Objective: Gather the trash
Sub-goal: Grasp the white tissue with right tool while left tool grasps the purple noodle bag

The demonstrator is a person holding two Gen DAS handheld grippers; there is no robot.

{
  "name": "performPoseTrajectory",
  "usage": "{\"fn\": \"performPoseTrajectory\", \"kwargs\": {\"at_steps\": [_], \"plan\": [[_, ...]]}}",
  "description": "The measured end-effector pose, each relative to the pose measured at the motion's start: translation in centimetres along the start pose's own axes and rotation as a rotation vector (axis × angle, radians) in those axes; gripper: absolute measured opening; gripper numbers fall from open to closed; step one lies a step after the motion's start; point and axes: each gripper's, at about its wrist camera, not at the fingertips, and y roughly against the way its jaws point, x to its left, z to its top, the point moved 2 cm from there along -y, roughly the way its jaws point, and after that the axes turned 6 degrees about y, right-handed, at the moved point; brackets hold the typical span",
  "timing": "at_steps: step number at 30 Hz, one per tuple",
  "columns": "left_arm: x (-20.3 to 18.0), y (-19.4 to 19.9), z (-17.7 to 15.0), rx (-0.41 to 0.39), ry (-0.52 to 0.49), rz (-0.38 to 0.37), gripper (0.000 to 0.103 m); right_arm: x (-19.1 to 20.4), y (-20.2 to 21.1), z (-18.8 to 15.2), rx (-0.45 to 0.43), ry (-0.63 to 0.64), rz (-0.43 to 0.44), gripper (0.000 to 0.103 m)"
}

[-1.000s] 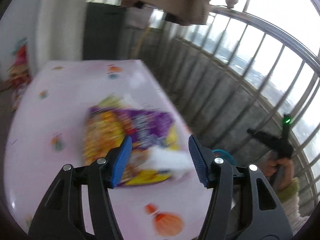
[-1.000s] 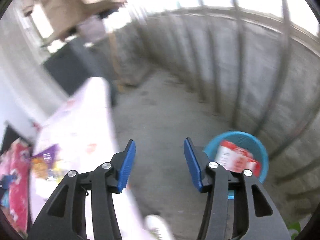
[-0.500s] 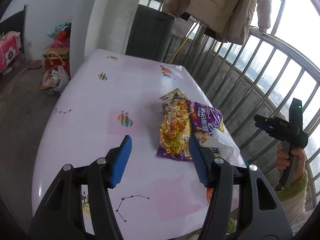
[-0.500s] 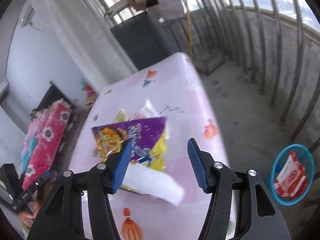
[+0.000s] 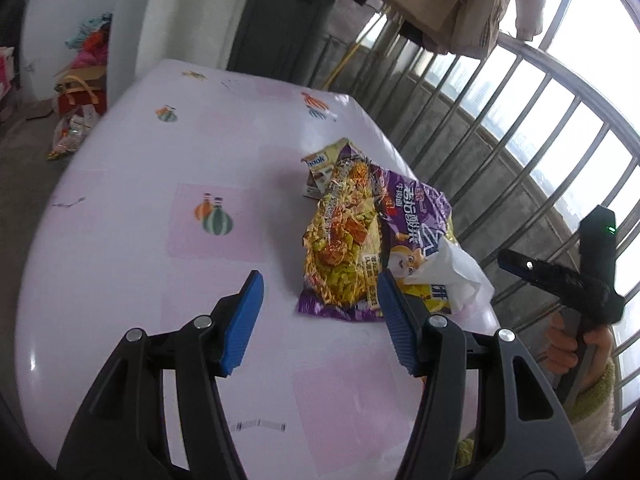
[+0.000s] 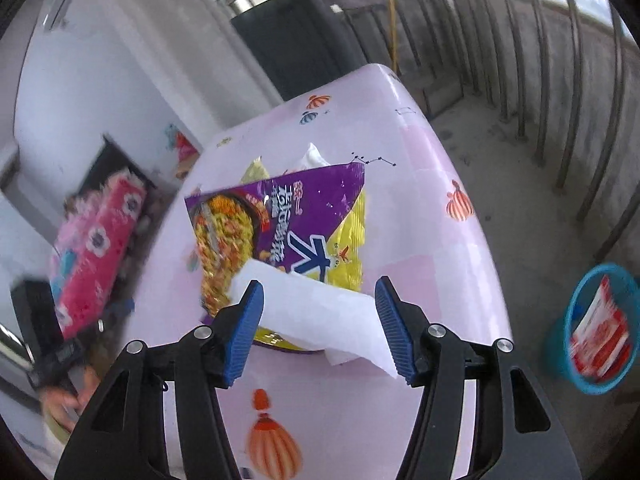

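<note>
Purple noodle wrapper (image 6: 280, 216), printed with Chinese characters I cannot read, lies mid-table on the pink tablecloth (image 5: 120, 208), overlapping a yellow packet (image 6: 352, 248) and a crumpled white tissue (image 6: 316, 316). Behind it sits a small carton (image 5: 320, 168) lettered "nook". Both the left gripper (image 5: 320, 320) and right gripper (image 6: 318, 328) hover, jaws apart and empty, the right's having just widened over the tissue, probably the next pick. A blue bin (image 6: 596, 328) on the floor holds a red-and-white packet.

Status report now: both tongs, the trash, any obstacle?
Left tongs open, empty. Right tongs open, white tissue between them. Purple wrapper on table. No obstacle.
</note>
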Motion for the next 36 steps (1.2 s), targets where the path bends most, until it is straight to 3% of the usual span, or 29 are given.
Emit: {"fn": "performPoseTrajectory", "kwargs": {"at_steps": [6, 13, 15, 16, 23, 28, 31, 36], "plan": [[-0.2, -5.6, 1.9, 0.067, 0.007, -0.051, 0.055, 1.6, -2.0, -0.1, 0.019, 0.151, -0.021, 0.057], [0.5, -11.1, 3.2, 0.144, 0.103, -0.161, 0.055, 0.5, -4.5, -1.1, 0.070, 0.102, -0.021, 0.057], [0.2, -11.6, 3.0, 0.152, 0.116, -0.190, 0.048, 0.0, -5.0, -1.2, 0.080, 0.061, -0.011, 0.052], [0.1, -11.6, 2.8, 0.155, 0.116, -0.203, 0.036, -0.5, -5.3, -1.3, 0.086, 0.030, -0.004, 0.047], [-0.5, -9.5, 0.8, 0.179, 0.086, -0.232, 0.008, -2.2, -5.4, -2.2, 0.101, -0.053, 0.027, 0.030], [-1.6, -5.5, -3.0, 0.246, 0.044, -0.302, 0.007, -1.0, -5.1, -4.1, 0.148, -0.035, 0.084, 0.027], [-2.1, -3.1, -6.0, 0.283, 0.031, -0.323, 0.010, 0.6, -4.8, -5.9, 0.175, 0.030, 0.072, 0.027], [-2.0, -2.1, -8.5, 0.283, 0.040, -0.275, 0.018, 1.4, -4.1, -7.0, 0.166, 0.069, 0.080, 0.027]]}}
